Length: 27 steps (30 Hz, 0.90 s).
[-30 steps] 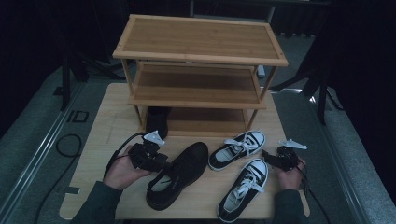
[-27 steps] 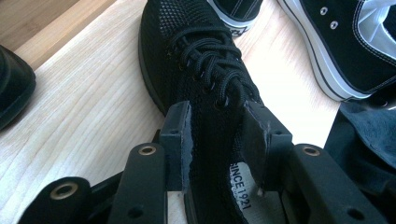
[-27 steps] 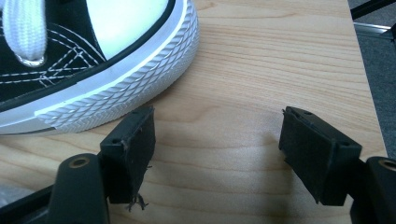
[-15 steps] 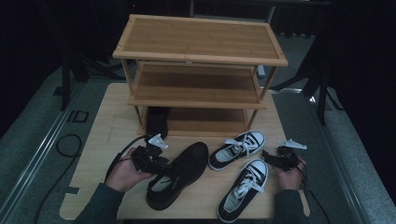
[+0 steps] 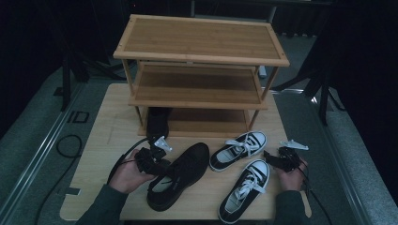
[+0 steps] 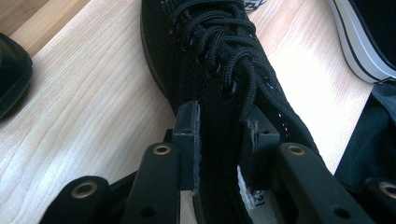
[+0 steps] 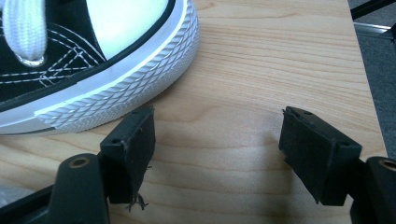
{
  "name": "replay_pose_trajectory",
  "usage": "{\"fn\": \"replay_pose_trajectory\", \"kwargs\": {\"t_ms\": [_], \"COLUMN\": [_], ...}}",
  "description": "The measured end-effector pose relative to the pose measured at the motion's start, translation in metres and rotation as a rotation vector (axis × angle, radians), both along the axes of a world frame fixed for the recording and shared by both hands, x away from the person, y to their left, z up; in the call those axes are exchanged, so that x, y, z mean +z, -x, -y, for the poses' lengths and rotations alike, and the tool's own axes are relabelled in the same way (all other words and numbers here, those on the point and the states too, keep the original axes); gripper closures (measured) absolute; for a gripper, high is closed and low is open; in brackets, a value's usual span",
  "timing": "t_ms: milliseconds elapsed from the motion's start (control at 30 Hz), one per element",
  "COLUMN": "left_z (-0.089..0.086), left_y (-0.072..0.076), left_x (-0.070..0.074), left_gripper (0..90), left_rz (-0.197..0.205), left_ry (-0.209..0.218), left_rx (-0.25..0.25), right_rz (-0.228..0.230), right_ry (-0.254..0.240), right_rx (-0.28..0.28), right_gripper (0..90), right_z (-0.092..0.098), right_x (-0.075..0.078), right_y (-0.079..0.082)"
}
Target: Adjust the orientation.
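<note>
The black mesh lace-up shoe (image 5: pixel 180 174) lies on its sole on the pale wooden table — toe toward the rack, laces tied, heel nearest the person.

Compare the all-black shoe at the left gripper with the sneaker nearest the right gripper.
The black shoe has black laces and sole; the sneaker has white laces and a white toe cap. The left gripper straddles the black shoe's tongue; the right gripper gapes beside the sneaker. Both lie on the table.
</note>
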<state>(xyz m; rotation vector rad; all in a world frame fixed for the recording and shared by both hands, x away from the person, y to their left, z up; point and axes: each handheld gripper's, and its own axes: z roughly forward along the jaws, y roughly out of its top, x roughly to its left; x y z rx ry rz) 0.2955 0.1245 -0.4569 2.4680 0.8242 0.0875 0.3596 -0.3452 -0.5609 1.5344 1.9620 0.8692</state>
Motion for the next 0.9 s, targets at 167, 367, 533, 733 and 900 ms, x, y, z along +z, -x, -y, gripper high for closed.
{"fn": "replay_pose_trajectory", "kwargs": {"t_ms": [167,367,533,733,900], "left_z": [0.002,0.007,0.01,0.015,0.019], "left_y": [0.001,0.002,0.001,0.0,-0.002], "left_x": [0.0,-0.001,-0.002,-0.005,-0.006], "left_gripper": [70.5,70.6,72.0,74.0,78.4], "left_rz": [0.006,0.02,0.018,0.023,0.02], "left_ry": [-0.023,-0.055,-0.075,-0.105,-0.11], "left_rx": [-0.001,0.003,0.007,0.011,0.023], "right_rz": [0.0,0.0,0.0,0.0,0.0], "right_ry": [0.0,0.0,0.0,0.0,0.0], "right_rx": [0.0,0.0,0.0,0.0,0.0], "right_gripper": [27.0,27.0,27.0,27.0,27.0], "right_z": [0.0,0.0,0.0,0.0,0.0], "right_x": [0.0,0.0,0.0,0.0,0.0], "right_y": [0.0,0.0,0.0,0.0,0.0]}}
